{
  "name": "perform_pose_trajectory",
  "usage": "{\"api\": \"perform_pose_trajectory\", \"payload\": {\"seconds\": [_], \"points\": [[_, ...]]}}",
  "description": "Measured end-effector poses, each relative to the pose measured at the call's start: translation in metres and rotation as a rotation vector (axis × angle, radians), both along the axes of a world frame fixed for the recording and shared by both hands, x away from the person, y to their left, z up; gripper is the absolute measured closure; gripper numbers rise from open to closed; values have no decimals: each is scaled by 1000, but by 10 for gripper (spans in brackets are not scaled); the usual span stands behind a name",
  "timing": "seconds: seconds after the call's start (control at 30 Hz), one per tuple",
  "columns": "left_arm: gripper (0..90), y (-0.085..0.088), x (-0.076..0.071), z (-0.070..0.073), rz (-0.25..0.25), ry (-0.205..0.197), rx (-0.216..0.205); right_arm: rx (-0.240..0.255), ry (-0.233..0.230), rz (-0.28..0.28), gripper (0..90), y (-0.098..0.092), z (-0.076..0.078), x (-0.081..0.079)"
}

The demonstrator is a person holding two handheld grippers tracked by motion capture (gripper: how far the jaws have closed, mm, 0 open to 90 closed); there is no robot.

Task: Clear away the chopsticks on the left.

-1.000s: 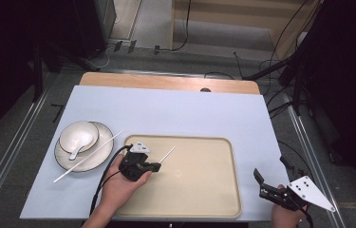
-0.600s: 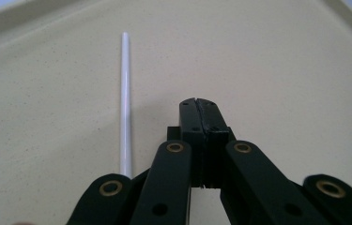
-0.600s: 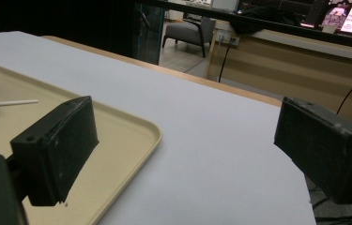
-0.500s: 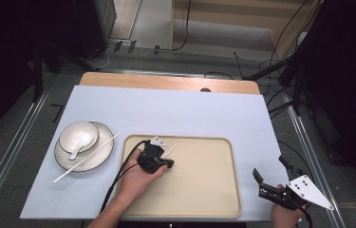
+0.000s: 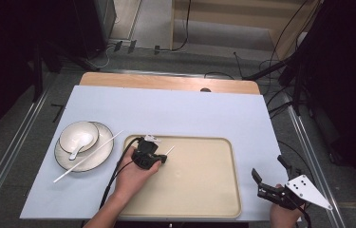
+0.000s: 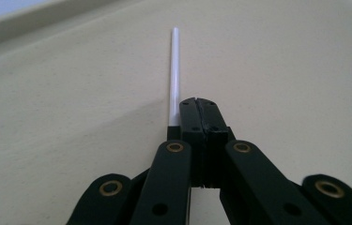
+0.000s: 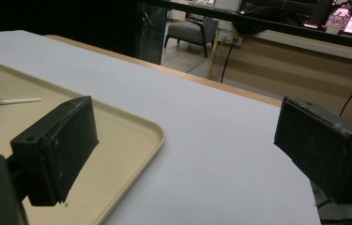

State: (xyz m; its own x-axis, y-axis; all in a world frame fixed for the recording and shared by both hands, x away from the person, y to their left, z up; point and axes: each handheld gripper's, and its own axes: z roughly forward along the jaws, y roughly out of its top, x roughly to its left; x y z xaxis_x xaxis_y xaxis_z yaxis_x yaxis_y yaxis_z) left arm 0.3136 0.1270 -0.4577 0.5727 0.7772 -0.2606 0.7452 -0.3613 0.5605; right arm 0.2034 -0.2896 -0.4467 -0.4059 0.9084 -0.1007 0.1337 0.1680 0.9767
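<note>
Over the tray's [image 5: 213,199] far left part: left gripper [image 5: 159,156], jaws clenched on a white chopstick [image 6: 175,75] that juts past them above the tray. Near right, off the tray: right gripper [image 5: 270,183], jaws spread wide, holding nothing. Far left: second chopstick [image 5: 88,156] across a plate [image 5: 104,142] bearing a bowl [image 5: 66,135] and spoon [image 5: 79,145].

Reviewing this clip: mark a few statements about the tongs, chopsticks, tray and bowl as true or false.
1. The left tongs are shut on a thin white chopstick. True.
2. The right tongs are clamped shut. False: their jaws stand wide apart with nothing between them.
3. A second white chopstick lies across the dark-rimmed white plate. True.
4. The white bowl sits in the beige plastic tray. False: it sits on the plate, left of the tray.
</note>
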Motion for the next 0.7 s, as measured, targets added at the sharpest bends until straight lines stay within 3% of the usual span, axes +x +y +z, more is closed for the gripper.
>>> {"api": "perform_pose_trajectory", "payload": {"seconds": [0.1,0.37,0.7], "points": [[900,8,2,1,39,-13,10,-1,-3,-1,64,-1,0,0],[900,24,2,2,81,-29,31,0,1,-2,64,-1,0,0],[900,44,-5,2,96,-53,34,-5,13,-9,64,-2,-2,0]]}}
